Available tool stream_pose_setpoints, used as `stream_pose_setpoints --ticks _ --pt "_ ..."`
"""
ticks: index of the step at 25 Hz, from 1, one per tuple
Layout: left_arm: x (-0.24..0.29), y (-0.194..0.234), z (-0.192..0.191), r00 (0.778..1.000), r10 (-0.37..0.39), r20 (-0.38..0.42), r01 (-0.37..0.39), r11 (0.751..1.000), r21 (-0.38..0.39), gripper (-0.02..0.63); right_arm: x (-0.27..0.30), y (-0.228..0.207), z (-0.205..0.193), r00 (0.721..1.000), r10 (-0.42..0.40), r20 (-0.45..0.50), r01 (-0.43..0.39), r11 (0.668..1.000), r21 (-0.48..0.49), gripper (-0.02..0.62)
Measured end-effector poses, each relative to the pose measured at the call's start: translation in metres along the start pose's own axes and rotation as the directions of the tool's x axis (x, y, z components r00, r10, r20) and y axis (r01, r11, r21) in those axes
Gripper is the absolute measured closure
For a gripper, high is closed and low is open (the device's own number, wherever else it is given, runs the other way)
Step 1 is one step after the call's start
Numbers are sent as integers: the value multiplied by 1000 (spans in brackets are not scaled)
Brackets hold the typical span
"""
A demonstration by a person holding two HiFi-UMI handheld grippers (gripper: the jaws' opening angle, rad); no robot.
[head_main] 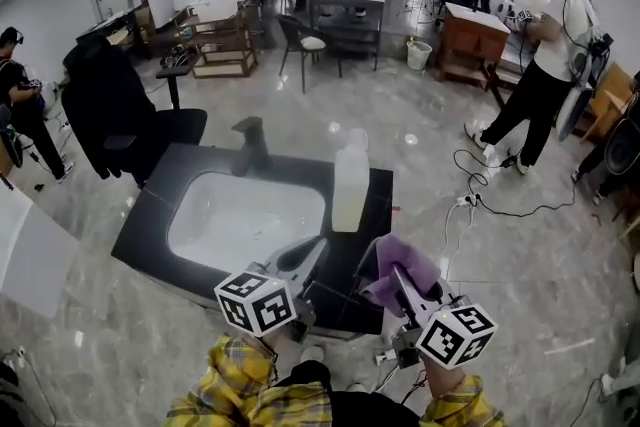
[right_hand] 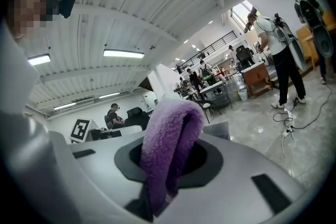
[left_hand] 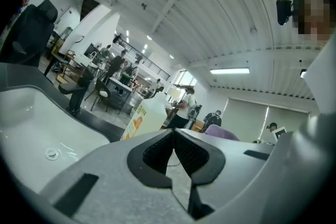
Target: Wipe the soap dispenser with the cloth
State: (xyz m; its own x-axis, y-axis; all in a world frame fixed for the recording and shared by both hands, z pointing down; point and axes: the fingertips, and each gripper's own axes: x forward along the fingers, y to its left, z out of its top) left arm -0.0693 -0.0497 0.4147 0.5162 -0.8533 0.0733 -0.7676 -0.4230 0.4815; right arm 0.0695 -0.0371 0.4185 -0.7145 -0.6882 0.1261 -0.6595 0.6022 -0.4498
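Observation:
The soap dispenser (head_main: 350,183), a pale translucent bottle, stands upright on the dark counter (head_main: 145,220) just right of the white sink (head_main: 200,215). My left gripper (head_main: 312,253) is shut and empty at the counter's near edge, below and left of the bottle. In the left gripper view its jaws (left_hand: 173,135) meet, and the soap dispenser (left_hand: 140,119) shows beyond them. My right gripper (head_main: 388,267) is shut on a folded purple cloth (head_main: 402,273), below and right of the bottle. In the right gripper view the cloth (right_hand: 169,147) bulges out between the jaws.
A dark faucet (head_main: 250,145) rises behind the sink. A black chair draped with a jacket (head_main: 105,110) stands at the left. Cables and a power strip (head_main: 470,200) lie on the floor to the right. People, desks and chairs fill the room behind.

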Motion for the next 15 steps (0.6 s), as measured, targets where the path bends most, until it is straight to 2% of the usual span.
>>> stream_pose_setpoints --ticks 5,15 --pt "17 34 40 999 -49 -16 50 999 18 591 46 5 24 998 -46 46 46 999 11 522" --pt "47 76 77 991 -127 -43 128 991 28 591 95 6 53 990 -106 89 106 994 3 522"
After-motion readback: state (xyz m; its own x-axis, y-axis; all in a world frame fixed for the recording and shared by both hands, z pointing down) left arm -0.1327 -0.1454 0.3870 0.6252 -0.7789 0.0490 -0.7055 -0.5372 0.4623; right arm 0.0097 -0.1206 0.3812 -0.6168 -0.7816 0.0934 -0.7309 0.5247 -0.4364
